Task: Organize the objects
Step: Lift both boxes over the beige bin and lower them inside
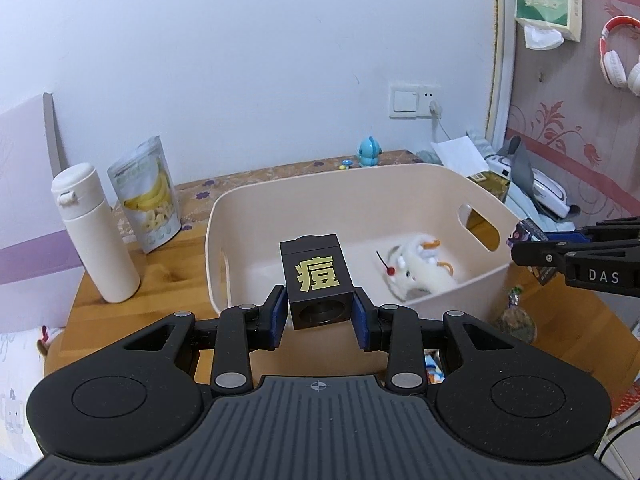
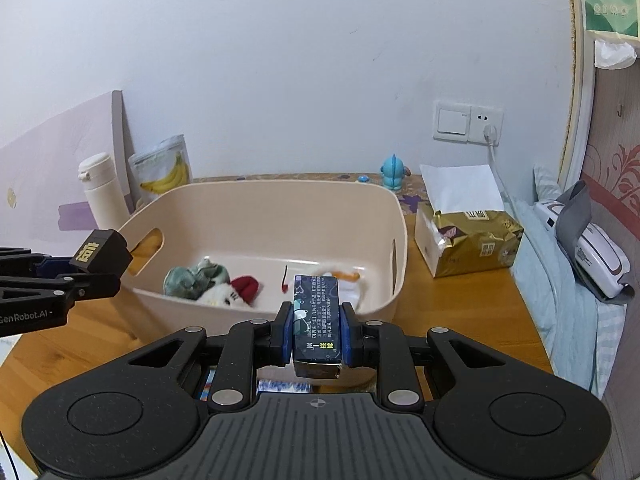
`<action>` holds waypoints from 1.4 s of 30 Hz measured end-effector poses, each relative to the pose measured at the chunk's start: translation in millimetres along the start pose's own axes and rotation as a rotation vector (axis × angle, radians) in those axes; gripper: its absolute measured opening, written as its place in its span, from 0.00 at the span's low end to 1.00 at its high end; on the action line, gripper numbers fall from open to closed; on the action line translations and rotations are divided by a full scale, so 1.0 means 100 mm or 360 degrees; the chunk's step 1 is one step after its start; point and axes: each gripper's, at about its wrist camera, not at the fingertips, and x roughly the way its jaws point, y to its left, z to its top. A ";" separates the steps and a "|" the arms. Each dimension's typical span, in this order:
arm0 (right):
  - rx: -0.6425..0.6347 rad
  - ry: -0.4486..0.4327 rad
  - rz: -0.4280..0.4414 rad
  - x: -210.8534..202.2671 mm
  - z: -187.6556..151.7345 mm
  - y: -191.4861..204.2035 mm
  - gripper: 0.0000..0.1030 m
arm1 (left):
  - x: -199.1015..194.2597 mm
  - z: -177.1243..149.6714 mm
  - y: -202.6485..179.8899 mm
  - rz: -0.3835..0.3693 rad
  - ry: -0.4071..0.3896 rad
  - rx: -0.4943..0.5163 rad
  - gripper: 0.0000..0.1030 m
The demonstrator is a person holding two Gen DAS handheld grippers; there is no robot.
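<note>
My left gripper [image 1: 320,316] is shut on a black block with a gold character [image 1: 316,276], held in the air at the near rim of the cream storage bin [image 1: 320,176]. My right gripper [image 2: 317,330] is shut on a small dark-blue printed box [image 2: 317,316], also lifted in front of the bin [image 2: 280,190]. In the left wrist view a white plush toy [image 1: 416,270] lies inside the bin. The right wrist view shows the bin holding a grey-green plush [image 2: 196,276], a red-and-white plush [image 2: 236,292] and the white plush [image 2: 340,276]. Each gripper shows at the other view's edge.
On the wooden table [image 1: 168,264] stand a white bottle [image 1: 94,232] and a banana snack pouch [image 1: 148,196] left of the bin. A gold tissue pack [image 2: 468,236] and a blue figurine [image 2: 394,172] sit to the right and behind. A wall socket with cable [image 2: 490,132] is nearby.
</note>
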 end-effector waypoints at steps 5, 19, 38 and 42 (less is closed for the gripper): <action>0.0008 -0.0022 0.0003 0.07 0.12 -0.01 0.21 | 0.14 0.12 0.02 -0.0009 0.0001 0.0006 0.34; -0.0006 -0.0025 0.0008 0.38 0.40 -0.02 0.21 | 0.61 0.33 0.03 -0.0003 0.0054 0.0014 0.34; -0.0102 0.0134 0.0034 1.05 0.46 0.15 0.21 | 1.28 0.31 0.00 -0.0065 0.0330 0.0044 0.34; -0.0132 0.0179 0.0041 1.12 0.44 0.18 0.21 | 1.33 0.30 0.02 -0.0063 0.0349 0.0023 0.34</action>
